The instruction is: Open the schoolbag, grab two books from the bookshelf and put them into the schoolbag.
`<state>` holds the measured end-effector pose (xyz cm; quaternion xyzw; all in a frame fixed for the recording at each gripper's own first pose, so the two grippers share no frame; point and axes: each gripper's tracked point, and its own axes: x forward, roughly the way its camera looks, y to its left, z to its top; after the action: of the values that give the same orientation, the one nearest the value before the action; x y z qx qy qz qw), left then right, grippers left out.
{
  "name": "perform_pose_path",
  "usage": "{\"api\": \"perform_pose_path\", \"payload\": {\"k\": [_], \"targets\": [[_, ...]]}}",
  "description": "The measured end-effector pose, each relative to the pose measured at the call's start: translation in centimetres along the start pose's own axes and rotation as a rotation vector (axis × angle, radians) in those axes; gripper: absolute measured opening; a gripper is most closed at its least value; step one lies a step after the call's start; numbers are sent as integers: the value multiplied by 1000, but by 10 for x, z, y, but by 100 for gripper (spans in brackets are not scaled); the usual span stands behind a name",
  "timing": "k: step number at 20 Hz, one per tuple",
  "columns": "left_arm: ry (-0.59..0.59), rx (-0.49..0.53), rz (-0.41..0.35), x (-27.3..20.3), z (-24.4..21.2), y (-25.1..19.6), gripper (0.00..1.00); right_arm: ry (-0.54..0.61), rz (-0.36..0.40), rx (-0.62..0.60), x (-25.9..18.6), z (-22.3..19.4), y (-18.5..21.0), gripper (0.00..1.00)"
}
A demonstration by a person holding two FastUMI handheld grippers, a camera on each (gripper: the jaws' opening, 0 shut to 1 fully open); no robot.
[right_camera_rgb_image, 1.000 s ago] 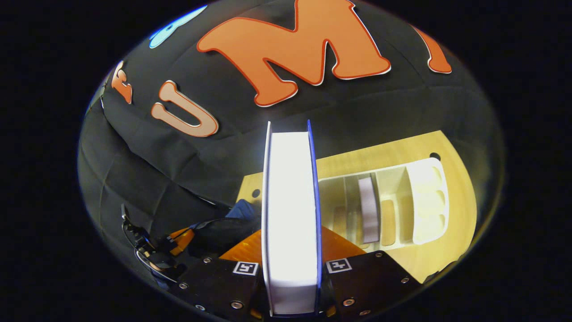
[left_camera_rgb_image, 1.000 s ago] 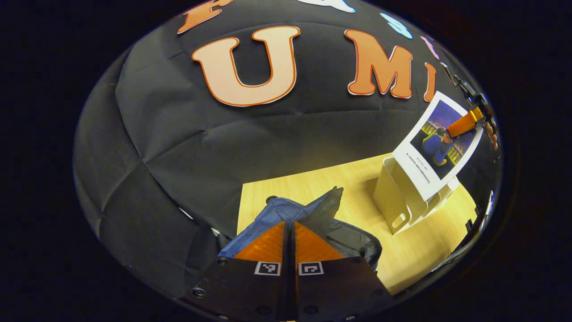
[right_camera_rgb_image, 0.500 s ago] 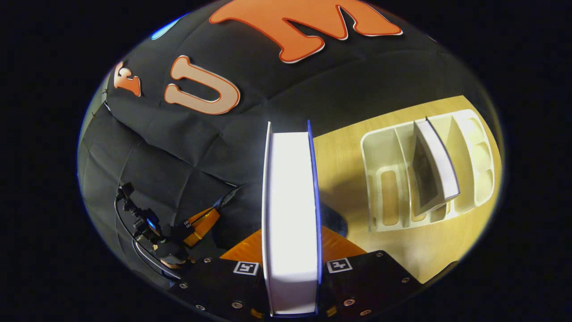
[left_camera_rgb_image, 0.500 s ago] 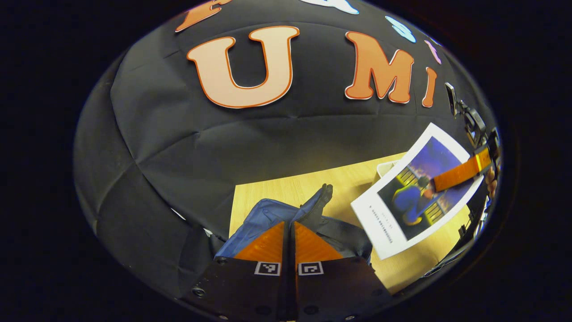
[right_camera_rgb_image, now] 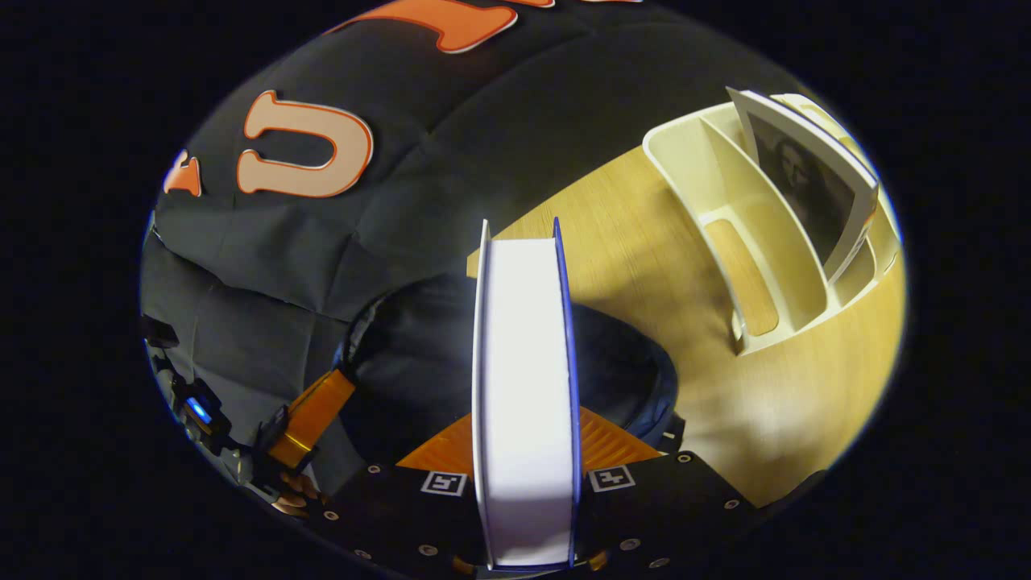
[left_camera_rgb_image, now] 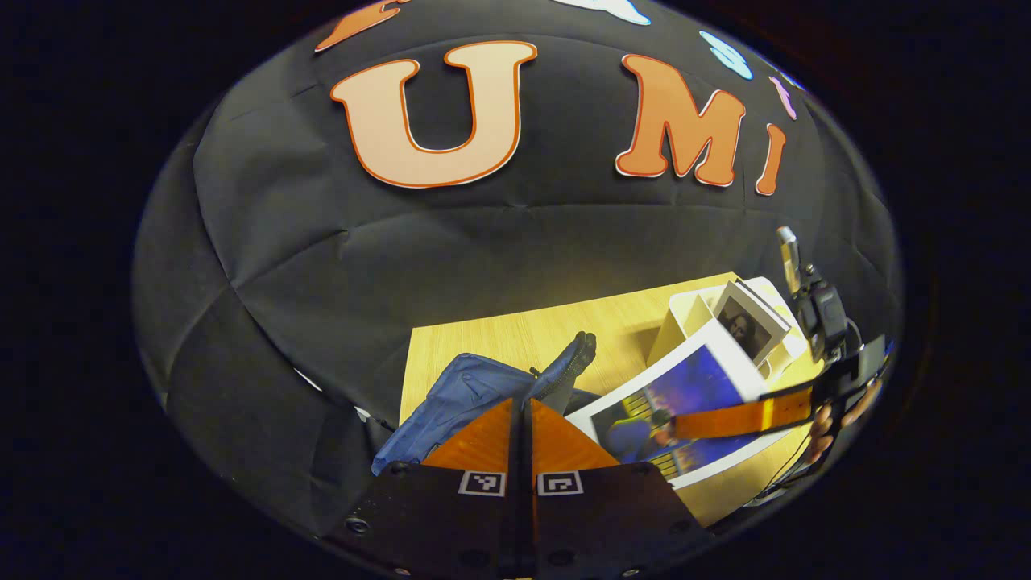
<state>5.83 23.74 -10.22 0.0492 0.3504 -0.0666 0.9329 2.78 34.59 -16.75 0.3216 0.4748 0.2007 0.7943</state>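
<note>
The blue schoolbag (left_camera_rgb_image: 459, 395) lies on the wooden table, its dark mouth (right_camera_rgb_image: 419, 362) gaping. My left gripper (left_camera_rgb_image: 522, 400) is shut on the bag's zippered rim (left_camera_rgb_image: 573, 364), holding it up. My right gripper (right_camera_rgb_image: 525, 411) is shut on a book (right_camera_rgb_image: 523, 387), page edge toward the camera, just over the bag's mouth. The left gripper view shows that book's blue picture cover (left_camera_rgb_image: 668, 399) tilted beside the bag. A second book (right_camera_rgb_image: 805, 177) leans in the cream bookshelf rack (right_camera_rgb_image: 765, 266).
The rack (left_camera_rgb_image: 685, 310) stands on the table to the right of the bag, with bare tabletop (right_camera_rgb_image: 765, 403) between them. The black cloth wall hangs close behind the table. A hand (left_camera_rgb_image: 830, 419) holds the right gripper at the table's right edge.
The right gripper has carried the book down and away from the rack to the bag's mouth. The left gripper has stayed shut on the bag's rim.
</note>
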Motion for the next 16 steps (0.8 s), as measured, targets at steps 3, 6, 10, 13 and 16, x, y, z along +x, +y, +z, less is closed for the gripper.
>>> {"api": "perform_pose_path", "payload": {"k": [3,6,10,13,16], "targets": [[-6,-1,-19,-1,0,-5,0,-44,5,25,31,-2,11,40],[-5,2,-32,0,-1,-5,0,-75,26,93,50,-7,16,40],[1,16,-79,1,-4,-19,0,-78,88,198,76,-10,15,40],[12,54,-99,2,-6,-27,0,-78,129,235,93,-18,12,40],[29,68,-134,5,-9,-39,0,-72,142,257,105,-27,10,40]]}}
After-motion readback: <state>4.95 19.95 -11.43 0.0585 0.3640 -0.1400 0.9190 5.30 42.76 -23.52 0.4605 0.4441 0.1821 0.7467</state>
